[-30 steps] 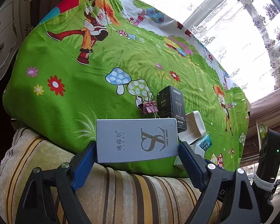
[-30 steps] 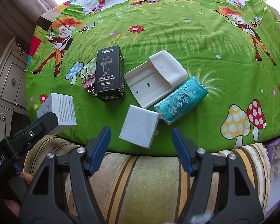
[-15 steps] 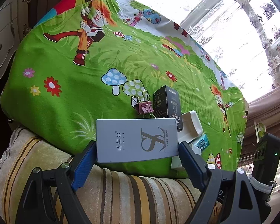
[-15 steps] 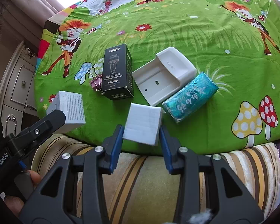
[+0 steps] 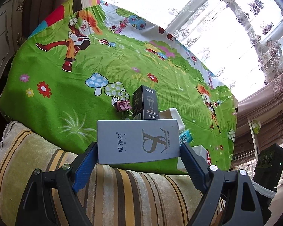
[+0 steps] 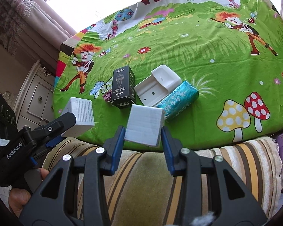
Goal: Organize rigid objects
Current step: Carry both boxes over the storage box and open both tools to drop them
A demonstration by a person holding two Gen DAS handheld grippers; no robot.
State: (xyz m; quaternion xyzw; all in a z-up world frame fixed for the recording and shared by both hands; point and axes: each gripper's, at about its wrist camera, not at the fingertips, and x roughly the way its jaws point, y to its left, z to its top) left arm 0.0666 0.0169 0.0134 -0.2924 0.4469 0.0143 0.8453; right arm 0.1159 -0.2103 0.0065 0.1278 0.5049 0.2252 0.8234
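Note:
My left gripper [image 5: 138, 147] is shut on a wide pale grey box [image 5: 138, 141] with a large logo, held above the near edge of the green cartoon cloth [image 5: 66, 86]. In the right wrist view this same grey box [image 6: 81, 114] shows at the left, in the left gripper's fingers [image 6: 66, 120]. My right gripper [image 6: 143, 136] is shut on a small white box [image 6: 144, 127], lifted off the cloth. Behind it lie a black box [image 6: 122, 86], a white plastic holder [image 6: 157, 87], a teal tissue pack [image 6: 179, 98] and a pink binder clip [image 5: 122, 106].
A striped cushion [image 6: 151, 179] runs along the cloth's near edge under both grippers. A white carved cabinet [image 6: 35, 98] stands at the left, and curtains [image 5: 254, 37] hang behind the table. The far half of the cloth holds nothing but its print.
My right gripper closed on the small white box and lifted it up and back from the cloth. The left gripper rose slightly, still holding the grey box.

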